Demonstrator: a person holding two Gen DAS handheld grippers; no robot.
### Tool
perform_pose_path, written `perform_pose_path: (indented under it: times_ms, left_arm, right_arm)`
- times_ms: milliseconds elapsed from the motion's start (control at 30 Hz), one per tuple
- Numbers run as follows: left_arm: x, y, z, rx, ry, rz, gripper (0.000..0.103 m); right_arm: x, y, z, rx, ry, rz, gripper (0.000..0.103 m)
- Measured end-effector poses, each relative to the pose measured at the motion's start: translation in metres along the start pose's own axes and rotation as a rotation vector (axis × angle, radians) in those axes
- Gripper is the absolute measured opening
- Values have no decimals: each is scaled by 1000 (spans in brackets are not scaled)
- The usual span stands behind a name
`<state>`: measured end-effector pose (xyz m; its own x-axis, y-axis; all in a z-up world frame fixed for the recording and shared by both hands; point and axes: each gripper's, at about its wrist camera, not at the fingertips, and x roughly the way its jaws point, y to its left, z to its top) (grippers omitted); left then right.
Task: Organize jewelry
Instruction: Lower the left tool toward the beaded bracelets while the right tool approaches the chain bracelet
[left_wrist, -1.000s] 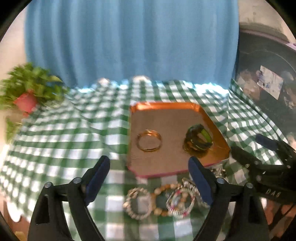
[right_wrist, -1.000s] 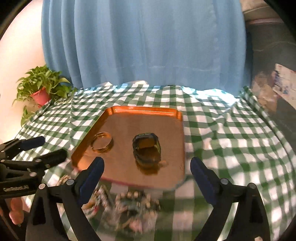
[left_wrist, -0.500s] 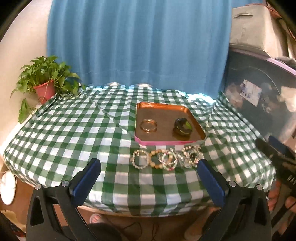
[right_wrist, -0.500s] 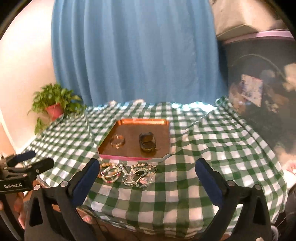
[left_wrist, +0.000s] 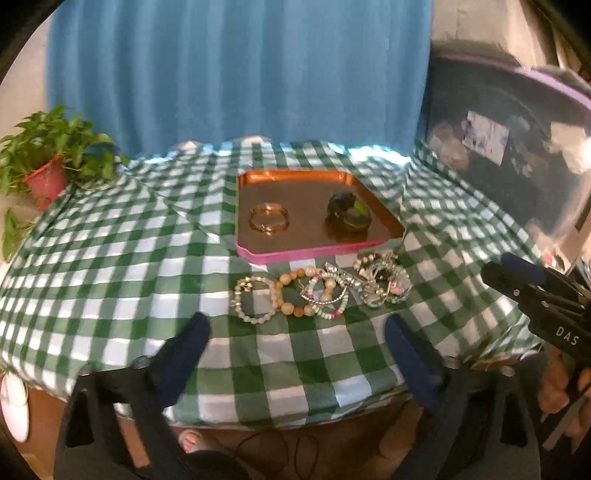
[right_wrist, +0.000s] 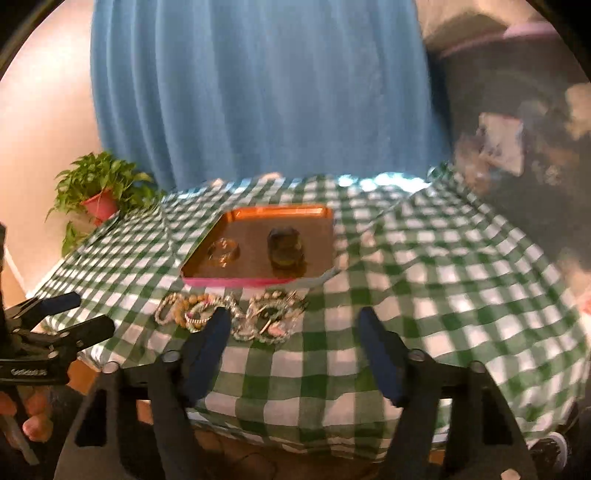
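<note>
A copper tray (left_wrist: 317, 254) with a pink front rim sits on the green checked cloth. It holds a gold bangle (left_wrist: 269, 218) and a dark green bangle stack (left_wrist: 347, 214). A row of several beaded bracelets (left_wrist: 321, 290) lies on the cloth just in front of it. My left gripper (left_wrist: 295, 325) hovers near the table's front edge, short of the bracelets, jaws closing with nothing between them. In the right wrist view the tray (right_wrist: 258, 282), the bracelets (right_wrist: 258, 317) and my right gripper (right_wrist: 293, 317) show. Its jaws are closing too and are empty. Its left finger overlaps the bracelet row.
A potted plant (left_wrist: 48, 177) stands at the far left corner before a blue curtain (left_wrist: 240, 74). A dark bin (left_wrist: 498, 166) stands at the right. The cloth hangs over the front edge, with a person's foot (left_wrist: 190, 439) below. A hand (right_wrist: 33, 417) holds the left gripper.
Both grippers pulled well back from the tray, then came partway forward toward the bracelets. Both pairs of jaws stand narrower than half a second ago, the right more so.
</note>
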<state>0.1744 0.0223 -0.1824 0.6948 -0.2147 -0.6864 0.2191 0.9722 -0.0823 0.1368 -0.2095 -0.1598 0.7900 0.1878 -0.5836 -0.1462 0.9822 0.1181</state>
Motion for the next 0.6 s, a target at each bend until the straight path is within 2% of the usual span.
perform_pose_path:
  times_ms: [67, 133, 167, 200, 267, 367, 500, 600]
  left_arm:
    - [18, 0, 2, 16, 30, -19, 55]
    - [41, 1, 4, 24, 67, -63, 47]
    - [47, 1, 5, 27, 79, -77, 38]
    - [55, 1, 6, 31, 90, -91, 34]
    - [66, 0, 9, 46, 104, -135, 30]
    - [80, 1, 13, 65, 110, -182, 28]
    - [94, 6, 12, 49, 137, -199, 23]
    - [97, 6, 9, 67, 141, -192, 21]
  right_arm:
    - [15, -2, -5, -14, 26, 25, 48]
    - [29, -3, -5, -36, 43, 20, 46]
    - [36, -3, -5, -44, 50, 25, 44]
    - [43, -4, -3, -50, 58, 33, 43]
    - [57, -6, 4, -69, 79, 60, 42]
    - [78, -9, 17, -112, 90, 75, 33]
    - [97, -13, 19, -100, 78, 111, 26]
    - [112, -19, 13, -73, 123, 113, 23]
